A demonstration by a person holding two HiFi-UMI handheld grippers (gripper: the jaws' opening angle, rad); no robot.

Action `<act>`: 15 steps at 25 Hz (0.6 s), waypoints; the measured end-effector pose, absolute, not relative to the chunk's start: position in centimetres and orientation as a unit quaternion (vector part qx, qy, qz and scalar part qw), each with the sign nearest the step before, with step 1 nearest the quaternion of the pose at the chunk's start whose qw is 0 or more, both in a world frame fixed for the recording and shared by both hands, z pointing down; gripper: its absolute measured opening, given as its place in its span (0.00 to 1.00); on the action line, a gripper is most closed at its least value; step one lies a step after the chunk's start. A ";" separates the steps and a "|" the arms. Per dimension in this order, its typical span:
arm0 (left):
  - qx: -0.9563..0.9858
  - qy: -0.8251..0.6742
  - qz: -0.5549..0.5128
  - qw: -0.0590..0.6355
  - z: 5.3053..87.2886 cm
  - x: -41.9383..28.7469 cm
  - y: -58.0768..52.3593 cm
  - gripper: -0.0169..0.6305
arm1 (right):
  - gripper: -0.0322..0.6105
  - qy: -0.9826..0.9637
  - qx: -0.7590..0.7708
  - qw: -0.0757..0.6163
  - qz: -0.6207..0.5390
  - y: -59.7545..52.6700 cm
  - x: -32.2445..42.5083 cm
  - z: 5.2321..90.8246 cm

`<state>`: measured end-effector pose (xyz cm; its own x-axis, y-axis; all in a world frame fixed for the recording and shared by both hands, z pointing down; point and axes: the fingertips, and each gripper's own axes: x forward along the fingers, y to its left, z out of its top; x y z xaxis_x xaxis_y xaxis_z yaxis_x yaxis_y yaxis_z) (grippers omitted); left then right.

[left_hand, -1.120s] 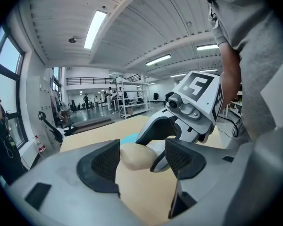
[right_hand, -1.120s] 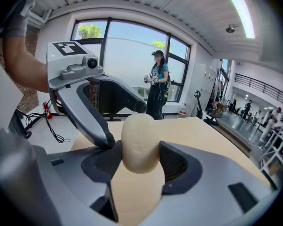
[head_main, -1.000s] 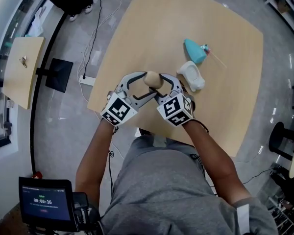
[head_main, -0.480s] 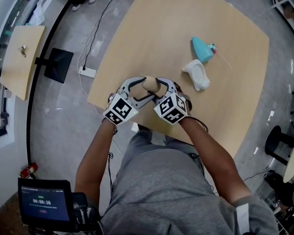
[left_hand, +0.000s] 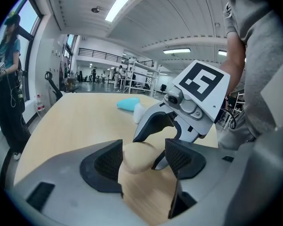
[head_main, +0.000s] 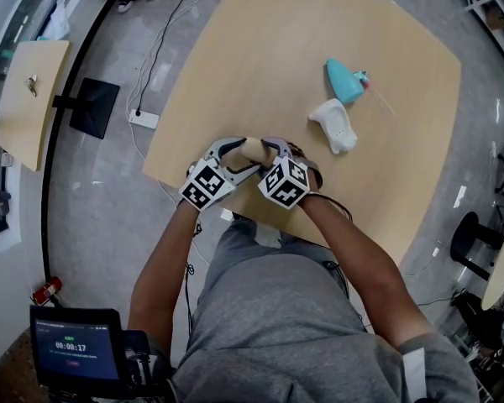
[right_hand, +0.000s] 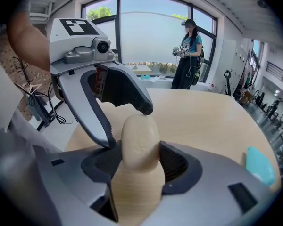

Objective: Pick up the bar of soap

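The beige bar of soap point(head_main: 254, 148) hangs just above the near edge of the wooden table point(head_main: 302, 32), with both grippers meeting at it. My right gripper point(head_main: 267, 147) is shut on it; in the right gripper view the soap point(right_hand: 140, 142) stands upright, pinched between both pads. My left gripper point(head_main: 242, 151) brackets the same bar from the other side. In the left gripper view the soap point(left_hand: 139, 157) rests against the left pad, while a gap holding a right-gripper finger point(left_hand: 160, 162) separates it from the right pad.
A teal object point(head_main: 343, 81) and a white dish-like object point(head_main: 333, 126) lie further out on the table. Floor with cables, a power strip point(head_main: 142, 119) and a small side table point(head_main: 29, 99) lies to the left. A person point(right_hand: 186, 55) stands by the window.
Both grippers and the soap have drawn back together toward the table's near edge and the person's body. The grip on the soap looks unchanged.
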<state>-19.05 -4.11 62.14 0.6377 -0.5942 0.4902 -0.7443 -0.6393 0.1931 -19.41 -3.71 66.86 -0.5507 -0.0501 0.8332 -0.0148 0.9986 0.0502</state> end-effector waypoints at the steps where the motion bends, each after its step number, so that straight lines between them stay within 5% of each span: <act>1: 0.883 -0.377 0.195 0.199 62.7 -19.2 -4.2 0.46 | 0.44 -0.878 0.015 0.478 -0.017 -3.7 -19.5 67.4; 15: 0.872 -0.369 0.196 0.255 65.0 -19.1 -4.0 0.46 | 0.44 -0.860 -0.016 0.509 -0.022 -3.3 -19.3 69.5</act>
<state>-19.14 -4.00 64.97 0.6512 -0.5439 0.5292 -0.7432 -0.5979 0.3001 -19.25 -3.29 69.53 -0.4816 0.0051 0.8764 0.0494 0.9986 0.0213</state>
